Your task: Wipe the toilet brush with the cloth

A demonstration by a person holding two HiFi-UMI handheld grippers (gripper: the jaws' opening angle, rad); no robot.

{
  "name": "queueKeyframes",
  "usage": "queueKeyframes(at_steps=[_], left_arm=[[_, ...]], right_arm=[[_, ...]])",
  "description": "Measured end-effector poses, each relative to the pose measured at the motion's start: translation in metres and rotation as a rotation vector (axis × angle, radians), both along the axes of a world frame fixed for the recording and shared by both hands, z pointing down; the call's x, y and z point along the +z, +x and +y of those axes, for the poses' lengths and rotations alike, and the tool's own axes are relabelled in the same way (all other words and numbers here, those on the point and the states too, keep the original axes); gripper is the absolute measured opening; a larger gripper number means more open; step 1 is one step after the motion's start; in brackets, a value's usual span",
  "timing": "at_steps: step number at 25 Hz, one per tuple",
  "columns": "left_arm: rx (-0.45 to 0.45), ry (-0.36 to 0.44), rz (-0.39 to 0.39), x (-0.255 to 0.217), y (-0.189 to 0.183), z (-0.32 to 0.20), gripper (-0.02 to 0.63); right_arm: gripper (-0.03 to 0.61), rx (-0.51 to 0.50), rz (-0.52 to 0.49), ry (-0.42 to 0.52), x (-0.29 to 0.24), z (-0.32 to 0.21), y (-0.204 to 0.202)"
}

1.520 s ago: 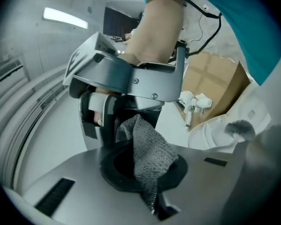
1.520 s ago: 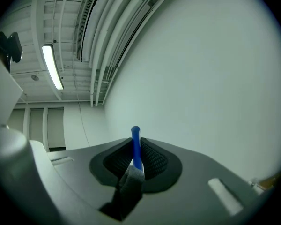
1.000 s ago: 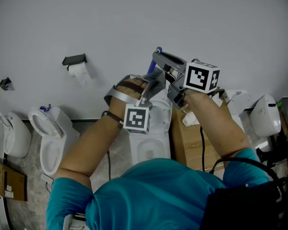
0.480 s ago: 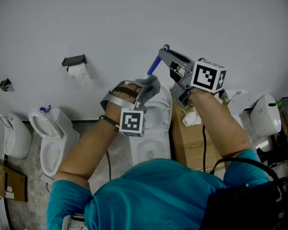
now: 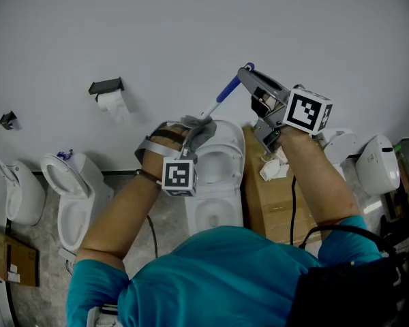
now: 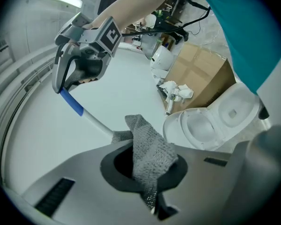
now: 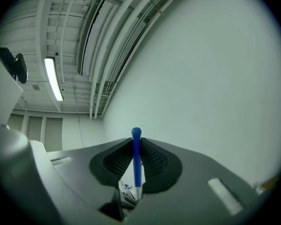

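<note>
Two grippers hover over a white toilet (image 5: 215, 176): my right gripper (image 5: 249, 74) clamps the blue handle of the toilet brush (image 5: 226, 91); my left gripper (image 5: 197, 125) pinches the grey cloth (image 6: 151, 150) against its shaft.

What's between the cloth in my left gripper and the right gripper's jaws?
Only the toilet brush handle: white shaft from the cloth up to the blue grip that the right gripper clamps. The left gripper view shows it.

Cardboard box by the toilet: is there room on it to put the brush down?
Probably yes: the cardboard box top is bare except for crumpled paper at its wall end. It sits beside the open toilet. Past the box it is crowded with more toilets.
</note>
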State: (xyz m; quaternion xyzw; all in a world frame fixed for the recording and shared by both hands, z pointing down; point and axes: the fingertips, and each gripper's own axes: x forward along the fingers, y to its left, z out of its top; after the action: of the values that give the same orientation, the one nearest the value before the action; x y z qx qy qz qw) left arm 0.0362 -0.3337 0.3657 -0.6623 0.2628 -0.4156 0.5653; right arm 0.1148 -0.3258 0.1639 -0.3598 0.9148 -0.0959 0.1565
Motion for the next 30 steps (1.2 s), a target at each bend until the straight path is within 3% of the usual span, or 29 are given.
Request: queueKeyframes(at_steps=[11,14,16,23,30], left_arm=[[-0.074,-0.068,-0.007,0.034,-0.025,-0.014,0.012],[-0.075,-0.118,0.037,0.042,-0.032,-0.013,0.012],[-0.080,-0.199,0.148,0.040,-0.040,-0.011,0.012],[-0.152,-0.522,0.688,0.024,-0.097,-0.015,0.012],[-0.068,-0.892,1.092,0.060,-0.110,0.015,0.012]], right_arm=[[0.052,0.006,-0.031,0.052,-0.017,0.013,0.020],[0.052,0.020,-0.039,0.047,-0.014,0.009,0.024],[0.052,0.043,-0.054,0.024,-0.007,0.002,0.030],[0.052,0.123,-0.014,-0.052,0.026,-0.018,0.055],[0.052,0.102,0.072,-0.078,0.073,-0.003,0.051]])
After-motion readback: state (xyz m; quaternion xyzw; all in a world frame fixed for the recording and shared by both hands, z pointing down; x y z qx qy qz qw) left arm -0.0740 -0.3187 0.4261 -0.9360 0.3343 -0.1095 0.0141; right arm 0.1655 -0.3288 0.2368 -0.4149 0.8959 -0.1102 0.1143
